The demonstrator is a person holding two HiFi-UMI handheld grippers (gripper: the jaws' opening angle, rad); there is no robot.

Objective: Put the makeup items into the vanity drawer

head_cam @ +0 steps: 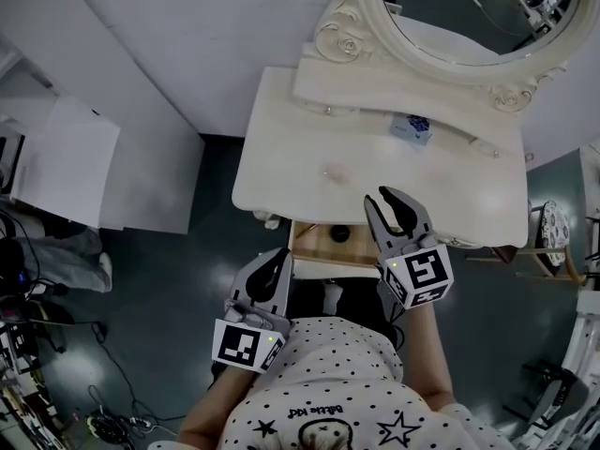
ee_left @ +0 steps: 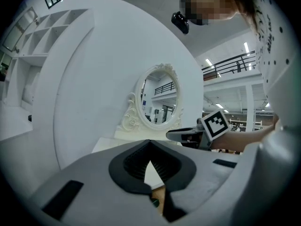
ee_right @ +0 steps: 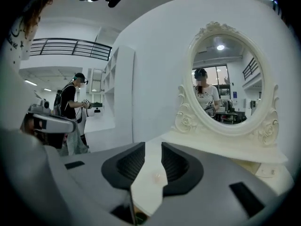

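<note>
While R tongs [head_cam: 378, 196] hang part-open, empty, over counter [head_cam: 281, 139] near edge, L tongs [head_cam: 281, 255] closed, empty, left of open drawer [head_cam: 314, 242].

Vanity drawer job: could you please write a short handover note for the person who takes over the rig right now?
Left tool: shut, empty, low beside the open drawer.
Right tool: open, empty, over the front edge of the vanity top.
Done: one dark round item lies in the drawer.
To do: a small pale item lies on the vanity top, just ahead of the right tool. A small blue-and-white box sits by the mirror. Both probably go in next.
</note>
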